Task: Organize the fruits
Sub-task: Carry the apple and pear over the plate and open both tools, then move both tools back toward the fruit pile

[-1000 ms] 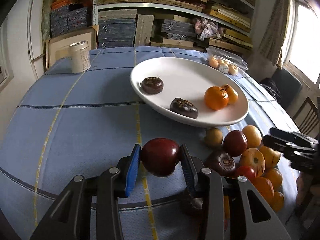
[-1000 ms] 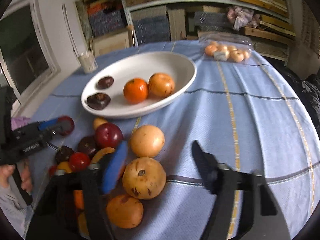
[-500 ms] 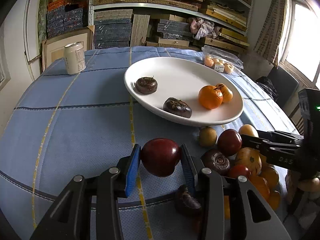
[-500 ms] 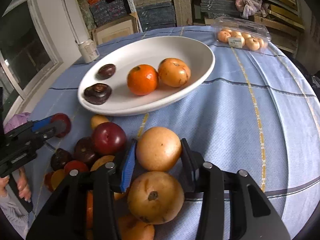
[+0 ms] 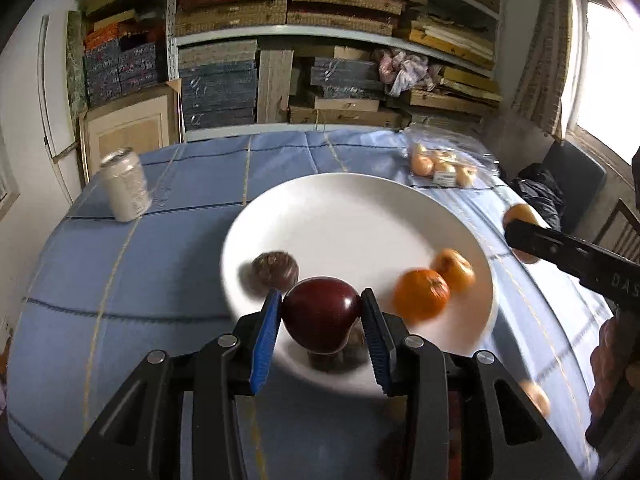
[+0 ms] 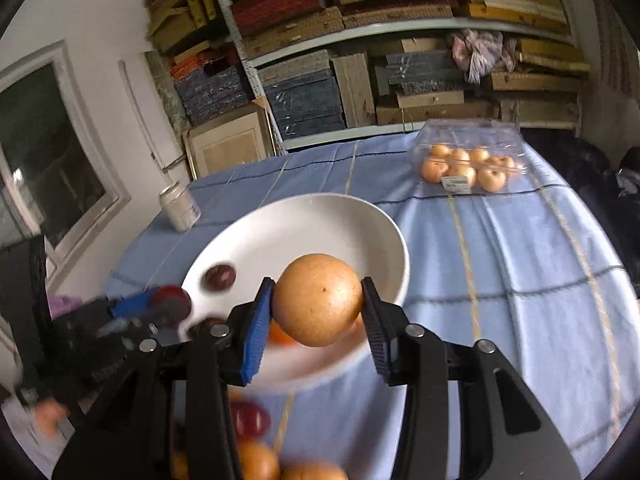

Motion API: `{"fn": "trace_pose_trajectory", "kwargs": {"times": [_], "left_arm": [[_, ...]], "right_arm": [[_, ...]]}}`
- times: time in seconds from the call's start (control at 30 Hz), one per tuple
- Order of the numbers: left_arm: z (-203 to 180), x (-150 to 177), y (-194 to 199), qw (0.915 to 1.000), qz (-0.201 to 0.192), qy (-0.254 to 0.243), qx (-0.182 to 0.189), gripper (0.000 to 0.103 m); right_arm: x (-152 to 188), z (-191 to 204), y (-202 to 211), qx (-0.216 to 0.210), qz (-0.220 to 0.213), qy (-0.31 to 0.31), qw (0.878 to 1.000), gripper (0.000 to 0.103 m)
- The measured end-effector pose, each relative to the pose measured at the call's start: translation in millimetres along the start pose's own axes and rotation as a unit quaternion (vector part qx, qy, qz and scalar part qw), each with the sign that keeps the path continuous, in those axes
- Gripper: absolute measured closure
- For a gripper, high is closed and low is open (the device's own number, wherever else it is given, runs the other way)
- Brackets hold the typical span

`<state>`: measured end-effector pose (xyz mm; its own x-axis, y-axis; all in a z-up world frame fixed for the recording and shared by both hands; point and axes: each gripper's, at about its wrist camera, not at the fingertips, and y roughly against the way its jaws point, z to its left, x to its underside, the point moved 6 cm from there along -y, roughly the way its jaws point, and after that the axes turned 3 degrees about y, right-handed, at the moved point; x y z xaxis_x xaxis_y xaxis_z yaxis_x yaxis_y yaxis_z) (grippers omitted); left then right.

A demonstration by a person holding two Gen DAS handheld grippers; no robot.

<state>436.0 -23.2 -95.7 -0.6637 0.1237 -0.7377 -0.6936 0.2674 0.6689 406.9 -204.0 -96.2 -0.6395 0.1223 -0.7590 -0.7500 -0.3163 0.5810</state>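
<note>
Sitting pinched in the left gripper [image 5: 321,316], the red fruit [image 5: 322,314] is hanging right over the plate's [image 5: 340,208] near rim, while the right gripper [image 6: 318,310] is squeezing a pear [image 6: 318,306] at the right edge, both just needing lowering

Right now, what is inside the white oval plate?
White oval plate: two dark purple fruits, one orange, one yellow-orange fruit. The claw-held dark red plum covers its near part.

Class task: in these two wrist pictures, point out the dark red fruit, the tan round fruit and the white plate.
dark red fruit [image 5: 322,314]: left wrist view, middle of its front face.
tan round fruit [image 6: 318,300]: right wrist view, centre of its skin.
white plate [image 5: 352,216]: left wrist view, bare inner surface.
</note>
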Motion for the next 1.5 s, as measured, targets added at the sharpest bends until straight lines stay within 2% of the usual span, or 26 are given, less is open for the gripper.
{"fn": "trace_pose_trajectory", "kwargs": {"times": [0.17,0.3,0.37,0.43,0.5,0.57,0.8,0.93,1.03,1.07,1.1,1.2,1.27,1.3,1.5], "left_arm": [[1.9,-10.2,-31.7,0.9999,0.01,0.011,0.003,0.062],[0.0,-17.4,-43.7,0.9999,0.006,0.009,0.01,0.062],[-2.3,-17.0,-47.3,0.9999,0.01,0.003,0.01,0.062],[-0.9,-17.6,-47.9,0.9999,0.009,0.007,0.012,0.058],[2.9,-18.7,-45.0,0.9998,0.003,0.016,0.012,0.048],[5.4,-19.3,-43.3,0.9998,0.001,0.02,0.008,0.044],[1.4,-16.3,-19.6,0.9998,-0.018,0.002,-0.01,0.044],[0.7,-3.6,8.4,0.9986,-0.042,-0.011,-0.03,0.044],[7.7,12.0,33.0,0.9976,-0.055,0.002,-0.042,0.041],[10.2,18.9,41.2,0.9972,-0.06,0.012,-0.043,0.032],[11.1,25.4,48.2,0.9969,-0.062,0.018,-0.045,0.029],[9.2,45.1,66.7,0.9961,-0.067,0.011,-0.056,0.028],[7.6,60.6,78.3,0.9955,-0.069,0.007,-0.065,0.028],[7.6,66.5,82.3,0.9954,-0.069,0.008,-0.066,0.028],[16.0,96.0,105.9,0.9928,-0.076,0.027,-0.088,0.02]], "right_arm": [[-11.4,-3.1,-50.5,0.007,0.027,0.006,1.0,0.061],[-7.8,-9.6,-66.6,-0.012,0.05,-0.013,0.999,0.061],[-8.4,-12.2,-68.5,-0.004,0.057,-0.005,0.998,0.06],[-7.2,-14.2,-70.1,-0.01,0.062,-0.008,0.998,0.059],[-5.2,-16.6,-71.3,-0.014,0.066,-0.021,0.998,0.059],[-6.5,-17.4,-69.0,-0.016,0.063,-0.022,0.998,0.059],[-17.1,-7.8,-33.6,-0.029,0.032,-0.019,0.999,0.058],[-10.8,10.4,-5.4,-0.027,0.013,0.011,0.999,0.047],[7.0,18.5,17.3,-0.017,-0.002,0.029,0.999,0.039],[18.4,20.5,25.7,-0.016,-0.003,0.033,0.999,0.039],[26.2,20.4,31.4,-0.016,-0.006,0.033,0.999,0.039],[59.1,16.9,54.4,-0.007,-0.011,0.035,0.999,0.037],[81.0,12.8,70.5,0.016,-0.018,0.043,0.999,0.032],[89.8,11.0,77.3,0.021,-0.021,0.044,0.999,0.026],[134.9,2.8,102.5,0.011,-0.015,0.028,0.999,0.022]]}}
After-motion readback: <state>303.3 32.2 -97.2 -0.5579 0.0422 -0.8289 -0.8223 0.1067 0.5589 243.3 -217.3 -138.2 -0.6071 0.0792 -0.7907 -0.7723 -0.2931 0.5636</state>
